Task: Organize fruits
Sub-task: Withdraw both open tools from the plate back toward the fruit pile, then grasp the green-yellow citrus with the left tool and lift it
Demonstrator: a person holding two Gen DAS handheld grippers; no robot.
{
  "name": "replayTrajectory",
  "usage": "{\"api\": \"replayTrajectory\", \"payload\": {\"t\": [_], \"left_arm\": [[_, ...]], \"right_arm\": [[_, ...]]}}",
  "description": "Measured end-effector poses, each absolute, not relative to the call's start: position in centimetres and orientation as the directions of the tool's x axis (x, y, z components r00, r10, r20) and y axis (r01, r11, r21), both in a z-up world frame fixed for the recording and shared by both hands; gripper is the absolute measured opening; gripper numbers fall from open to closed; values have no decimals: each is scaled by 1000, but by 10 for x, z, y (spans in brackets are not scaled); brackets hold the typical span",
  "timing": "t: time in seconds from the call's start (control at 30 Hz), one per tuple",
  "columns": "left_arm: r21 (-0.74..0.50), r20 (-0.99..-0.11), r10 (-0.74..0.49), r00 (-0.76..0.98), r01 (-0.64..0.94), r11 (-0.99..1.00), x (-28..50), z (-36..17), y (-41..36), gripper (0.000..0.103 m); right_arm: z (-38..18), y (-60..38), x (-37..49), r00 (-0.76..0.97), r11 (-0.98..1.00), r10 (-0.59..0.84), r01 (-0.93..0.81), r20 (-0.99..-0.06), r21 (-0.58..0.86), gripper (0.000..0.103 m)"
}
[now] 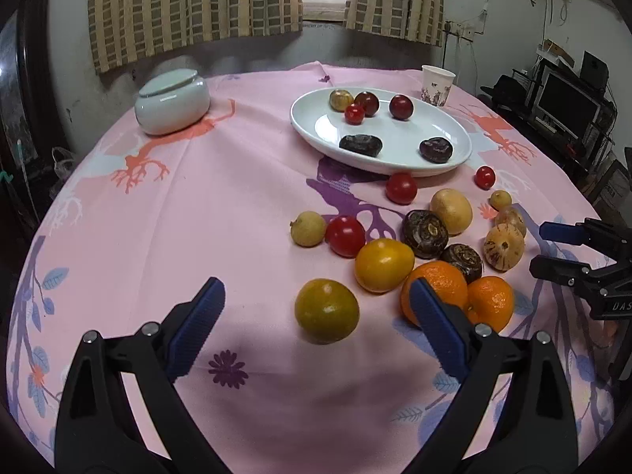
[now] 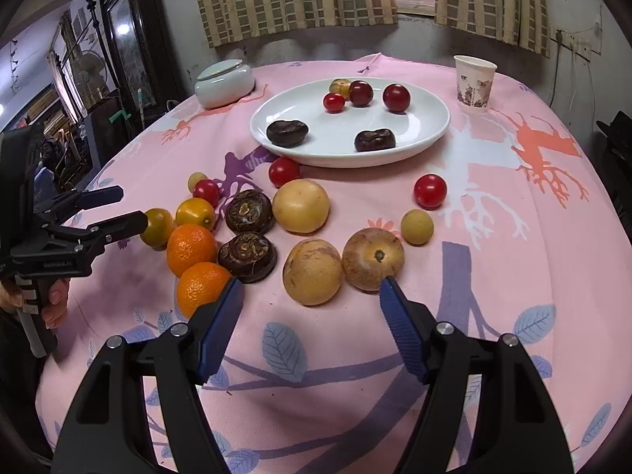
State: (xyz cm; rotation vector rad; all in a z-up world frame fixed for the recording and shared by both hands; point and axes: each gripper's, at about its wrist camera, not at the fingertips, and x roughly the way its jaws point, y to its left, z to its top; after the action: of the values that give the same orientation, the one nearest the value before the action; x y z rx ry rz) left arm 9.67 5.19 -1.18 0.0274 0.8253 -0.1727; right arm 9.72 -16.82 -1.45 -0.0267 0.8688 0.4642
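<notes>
**Left wrist view: both grippers empty over the loose fruit**

Left wrist view looks down on a round table under a pink printed tablecloth (image 1: pixel 166 213), where the left gripper (image 1: pixel 316 308) stands with its blue-padded jaws spread wide and holding nothing. A greenish-yellow round citrus fruit (image 1: pixel 327 311) lies on the cloth between them, untouched; the gripper seems lined up to take it. Just beside it sit two bright orange mandarins (image 1: pixel 489 303), a yellow-orange fruit (image 1: pixel 384 264) and dark brown ridged water chestnuts (image 1: pixel 425 233).

From the right wrist, the right gripper (image 2: pixel 312 300) is partly open and also empty, aimed at two tan round fruits (image 2: pixel 313 271) near its tips.

Further back, the white oval ceramic plate (image 2: pixel 430 134) already holds red cherry tomatoes (image 2: pixel 334 102) and dark fruits, so it is probably the collecting place. Most fruit is not yet on it.
</notes>
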Motion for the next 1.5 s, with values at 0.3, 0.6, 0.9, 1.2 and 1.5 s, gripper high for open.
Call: {"api": "replayTrajectory", "payload": {"t": [0.3,0.6,0.9,1.2,1.5], "left_arm": [[-20,-766,-126,631,172,985,99,-24,49,96],[-16,-775,-111,623,156,988,100,-27,49,96],[-17,-782,-117,612,166,986,102,-32,46,96],[-12,-775,-119,621,173,985,102,-34,46,83],[-74,-821,-168,545,191,979,108,-45,46,40]], "right_arm": [[-12,-161,90,565,889,383,-441,-731,125,72],[-12,-162,90,572,895,372,-429,-731,119,72],[-16,-156,91,568,900,341,-428,-749,84,72],[-15,-155,89,563,892,358,-441,-745,96,72],[-14,-152,86,556,884,370,-457,-745,98,72]]}}
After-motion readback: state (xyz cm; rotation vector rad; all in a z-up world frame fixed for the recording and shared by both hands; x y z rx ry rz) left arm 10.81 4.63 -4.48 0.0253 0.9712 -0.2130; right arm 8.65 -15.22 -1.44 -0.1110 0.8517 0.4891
